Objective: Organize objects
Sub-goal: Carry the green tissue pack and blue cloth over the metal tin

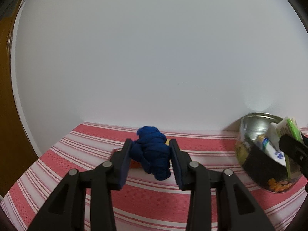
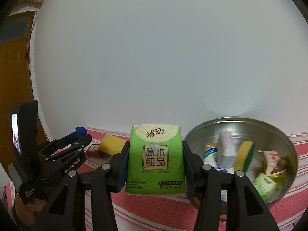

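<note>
Above the striped bench (image 1: 154, 196): left hand-held gripper (image 1: 152, 154) clamped on blue cloth (image 1: 154, 150); right hand-held gripper (image 2: 155, 163) clamped on green tissue pack (image 2: 155, 159), beside the part-filled bowl (image 2: 240, 120).

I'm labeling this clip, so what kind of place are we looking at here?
Probably a room in a home: a table under a red-and-white striped cloth against a plain white wall, a wooden door at left.

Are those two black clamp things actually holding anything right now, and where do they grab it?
Left hand-held gripper: knotted dark blue cloth bundle, pinched at its sides. Right hand-held gripper: green paper tissue pack, clamped across its side edges.
</note>
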Action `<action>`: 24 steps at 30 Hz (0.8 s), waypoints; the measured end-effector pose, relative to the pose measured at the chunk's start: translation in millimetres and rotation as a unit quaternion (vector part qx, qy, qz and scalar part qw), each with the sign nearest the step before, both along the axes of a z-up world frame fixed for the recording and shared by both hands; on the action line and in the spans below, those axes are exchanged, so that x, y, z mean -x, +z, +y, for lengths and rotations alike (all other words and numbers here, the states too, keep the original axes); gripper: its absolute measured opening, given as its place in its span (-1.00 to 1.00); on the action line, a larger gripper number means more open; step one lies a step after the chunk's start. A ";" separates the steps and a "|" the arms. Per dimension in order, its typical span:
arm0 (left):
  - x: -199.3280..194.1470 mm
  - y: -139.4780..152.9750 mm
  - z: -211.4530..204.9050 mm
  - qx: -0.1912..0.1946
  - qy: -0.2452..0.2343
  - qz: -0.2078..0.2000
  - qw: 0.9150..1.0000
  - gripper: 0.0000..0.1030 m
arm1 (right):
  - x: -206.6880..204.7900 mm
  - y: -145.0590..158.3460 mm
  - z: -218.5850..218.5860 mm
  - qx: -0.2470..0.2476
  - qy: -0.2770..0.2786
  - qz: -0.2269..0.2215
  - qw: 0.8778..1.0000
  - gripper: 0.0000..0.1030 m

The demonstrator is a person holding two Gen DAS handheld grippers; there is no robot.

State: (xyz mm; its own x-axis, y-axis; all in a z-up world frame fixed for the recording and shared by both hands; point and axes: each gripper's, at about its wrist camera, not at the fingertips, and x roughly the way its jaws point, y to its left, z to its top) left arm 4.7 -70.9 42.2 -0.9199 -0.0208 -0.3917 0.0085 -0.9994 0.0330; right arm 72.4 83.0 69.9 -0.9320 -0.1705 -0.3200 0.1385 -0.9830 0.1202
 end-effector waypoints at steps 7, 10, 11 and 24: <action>-11.6 5.0 45.6 0.024 -0.024 0.008 0.999 -0.27 | -20.9 10.0 27.9 -0.006 -0.024 0.010 1.000 0.01; -15.3 10.2 62.1 0.020 -0.037 0.010 0.999 -0.27 | -28.0 13.7 39.7 0.000 -0.037 0.014 0.999 0.01; -15.5 12.2 66.8 0.020 -0.040 0.012 0.999 -0.27 | -29.9 14.8 44.1 0.003 -0.041 0.015 0.999 0.01; -7.4 28.2 139.2 0.007 -0.100 0.013 0.995 -0.27 | -50.3 33.3 100.5 0.006 -0.132 0.036 0.991 0.01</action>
State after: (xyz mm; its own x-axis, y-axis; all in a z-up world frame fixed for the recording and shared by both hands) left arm 12.0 68.3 70.4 -0.9160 0.1579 -0.3688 -0.1890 -0.9807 0.0493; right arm 122.7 183.5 103.2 -0.9648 0.0791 -0.2506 -0.1150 -0.9845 0.1321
